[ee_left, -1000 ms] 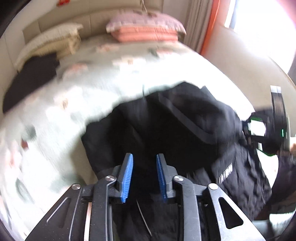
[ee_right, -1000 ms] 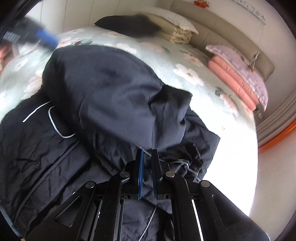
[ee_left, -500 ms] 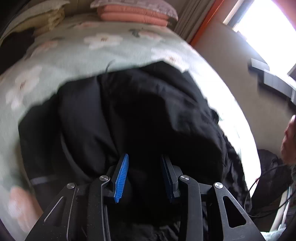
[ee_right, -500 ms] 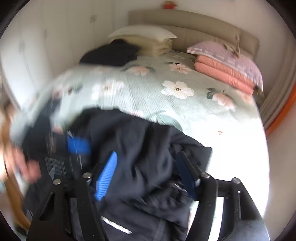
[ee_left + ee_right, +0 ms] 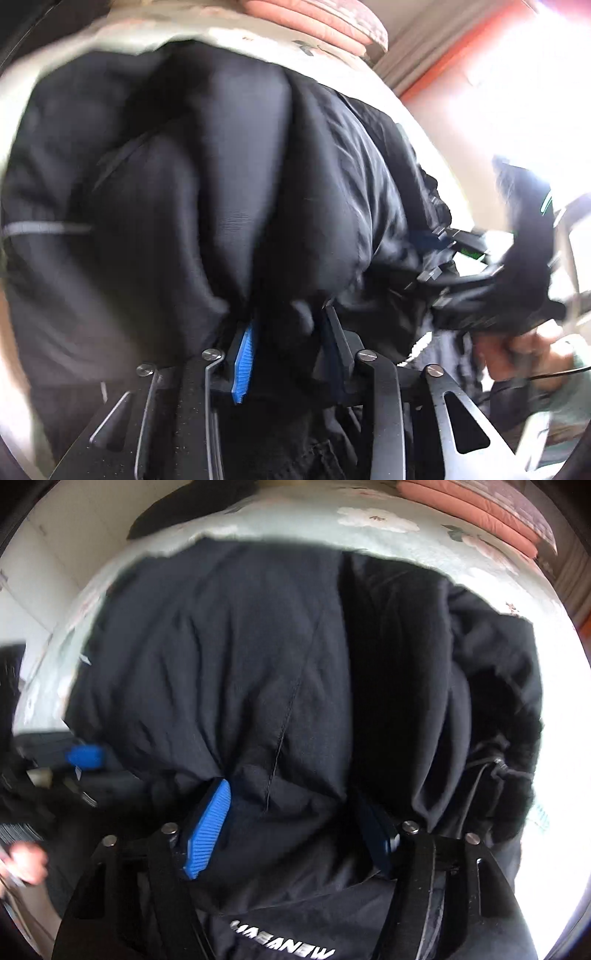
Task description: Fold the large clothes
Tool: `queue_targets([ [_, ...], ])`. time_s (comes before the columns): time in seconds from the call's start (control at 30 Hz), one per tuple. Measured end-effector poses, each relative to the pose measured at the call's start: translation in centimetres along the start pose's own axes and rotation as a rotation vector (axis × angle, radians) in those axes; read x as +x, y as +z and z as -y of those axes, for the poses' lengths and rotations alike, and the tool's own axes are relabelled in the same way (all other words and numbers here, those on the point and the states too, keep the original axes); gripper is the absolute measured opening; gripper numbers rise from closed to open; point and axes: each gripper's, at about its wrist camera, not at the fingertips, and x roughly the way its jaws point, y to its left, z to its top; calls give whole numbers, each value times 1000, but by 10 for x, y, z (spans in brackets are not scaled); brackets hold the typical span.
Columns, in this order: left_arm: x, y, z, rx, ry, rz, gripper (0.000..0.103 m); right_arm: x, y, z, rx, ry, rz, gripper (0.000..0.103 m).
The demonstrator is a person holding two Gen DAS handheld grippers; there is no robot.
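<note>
left tongs (image 5: 286, 345) amid black, wrinkled, bunched jacket (image 5: 221, 166)

Right gripper (image 5: 291, 825) jaws closing, black jacket (image 5: 240, 657) between them.

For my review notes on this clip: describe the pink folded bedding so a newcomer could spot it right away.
Start from the bed with the pale green floral cover, where a black jacket lies bunched in front. Look past the jacket to the far right corner of the bed: the pink folded bedding is stacked there. It is the only salmon-pink thing; the other pile, far left, is dark.
</note>
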Motion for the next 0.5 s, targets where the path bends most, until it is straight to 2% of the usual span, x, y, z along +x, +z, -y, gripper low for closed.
queue_targets([
  [0.1, -4, -2, -13, -52, -58, 0, 28, 11, -2, 3, 7, 14, 30, 74],
  [0.2, -4, -4, -3, -17, -7, -10, 28, 12, -5, -1, -17, -11, 56, 74],
  [0.3, -7, -6, 11, 3, 32, -10, 28, 7, -3, 0, 3, 2, 45, 75],
  [0.4, -18, -3, 25, 20, 55, 0, 28, -21, 1, -1, 7, 20, 57, 75],
  [0.5, -37, 3, 39, 53, 62, 14, 29, -61, -4, -12, -17, 37, 113, 75],
])
